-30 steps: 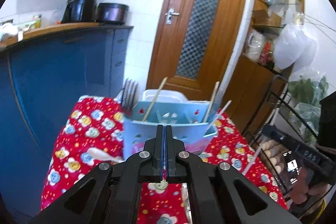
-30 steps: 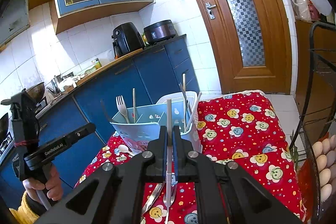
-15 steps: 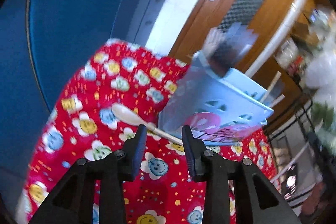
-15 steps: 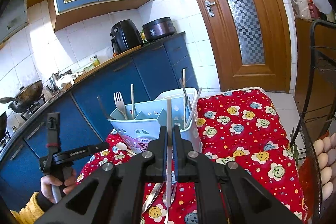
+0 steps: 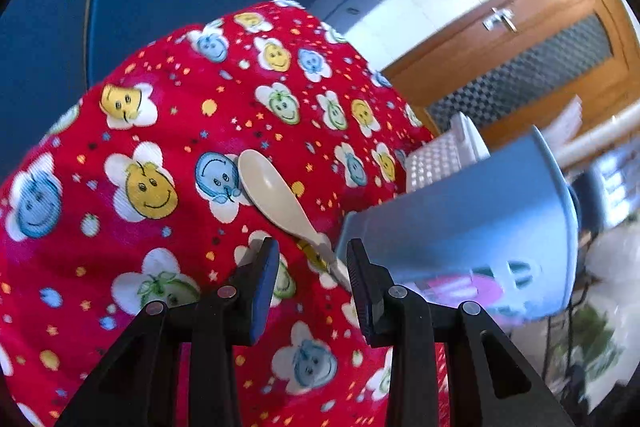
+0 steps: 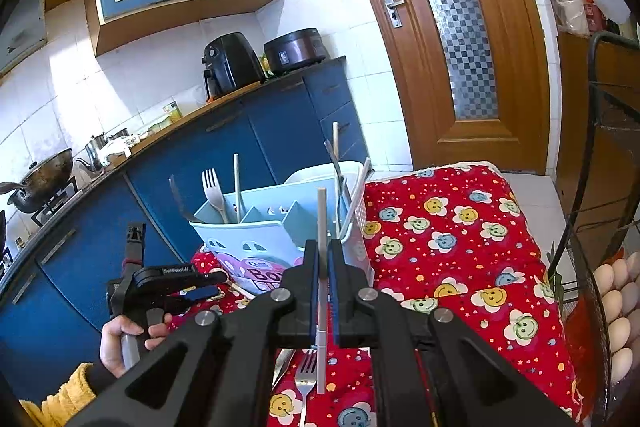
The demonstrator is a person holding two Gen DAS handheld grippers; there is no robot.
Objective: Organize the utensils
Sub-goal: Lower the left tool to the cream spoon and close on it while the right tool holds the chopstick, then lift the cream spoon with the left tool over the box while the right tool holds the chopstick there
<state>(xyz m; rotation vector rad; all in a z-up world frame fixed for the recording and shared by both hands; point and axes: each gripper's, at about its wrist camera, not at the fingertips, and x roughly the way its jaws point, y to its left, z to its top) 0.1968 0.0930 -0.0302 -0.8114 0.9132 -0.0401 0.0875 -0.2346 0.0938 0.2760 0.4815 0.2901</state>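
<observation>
Cream spoon flat on red smiley-print cloth, handle end between spread jaws of left gripper, pads clear of it, just beside blue utensil caddy. Jaws just opened. Right gripper in front of caddy, pinching upright white chopstick; fork on cloth beneath.
</observation>
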